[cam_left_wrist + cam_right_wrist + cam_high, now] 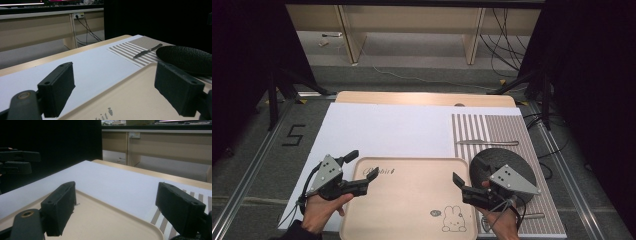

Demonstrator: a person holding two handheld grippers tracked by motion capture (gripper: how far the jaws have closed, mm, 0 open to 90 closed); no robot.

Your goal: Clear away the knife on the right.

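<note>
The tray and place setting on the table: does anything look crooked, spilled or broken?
Nothing stands out. The beige tray lies flat and square on the white board, empty and unmarked. The black plate sits on the striped mat with a knife lying behind it. No spills or damage show.

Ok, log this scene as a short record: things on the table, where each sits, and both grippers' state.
tray: beige, near table edge, nothing on it
plate: black, on striped mat, right of tray
knife: on mat, beyond plate
left gripper: open, at tray's left rim
right gripper: open, at tray's right rim, holding nothing
</note>
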